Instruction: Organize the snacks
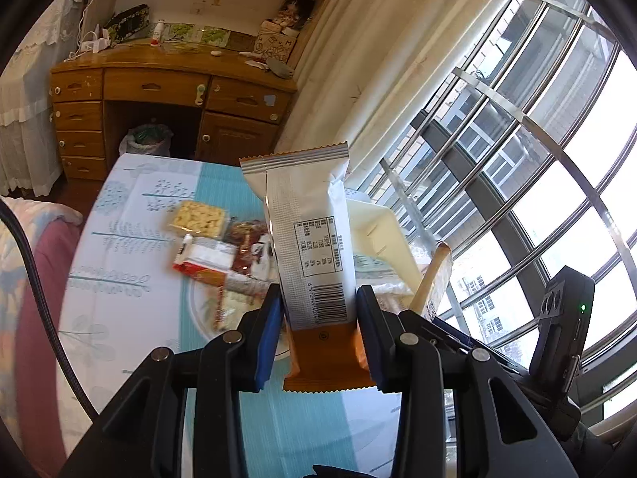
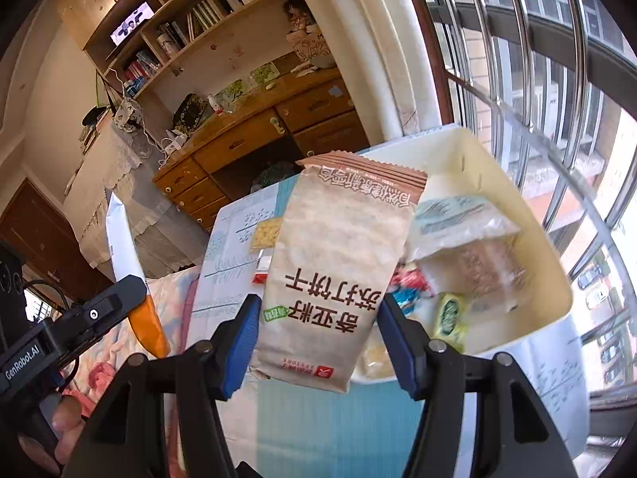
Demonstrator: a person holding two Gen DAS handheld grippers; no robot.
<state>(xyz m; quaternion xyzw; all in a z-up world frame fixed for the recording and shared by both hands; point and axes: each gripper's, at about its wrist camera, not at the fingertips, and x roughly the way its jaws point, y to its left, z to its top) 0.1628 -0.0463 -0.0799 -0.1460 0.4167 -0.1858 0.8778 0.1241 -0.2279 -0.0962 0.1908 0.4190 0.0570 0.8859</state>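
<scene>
My left gripper [image 1: 318, 310] is shut on a white and orange snack packet [image 1: 308, 231], held upright above the table; it also shows in the right wrist view [image 2: 127, 255]. My right gripper [image 2: 314, 326] is shut on a beige and brown cracker packet [image 2: 334, 267], held just left of a cream bin [image 2: 537, 239]. The bin holds several wrapped snacks [image 2: 469, 263]. The cracker packet's edge shows in the left wrist view [image 1: 432, 279]. Loose snacks [image 1: 215, 239] lie on a plate [image 1: 197, 310] on the table.
The table has a blue and white patterned cloth [image 1: 119, 279]. A wooden desk [image 1: 167, 91] with drawers stands behind it. A barred window [image 1: 537, 139] and curtain are to the right. A bed cover [image 1: 28, 279] lies on the left.
</scene>
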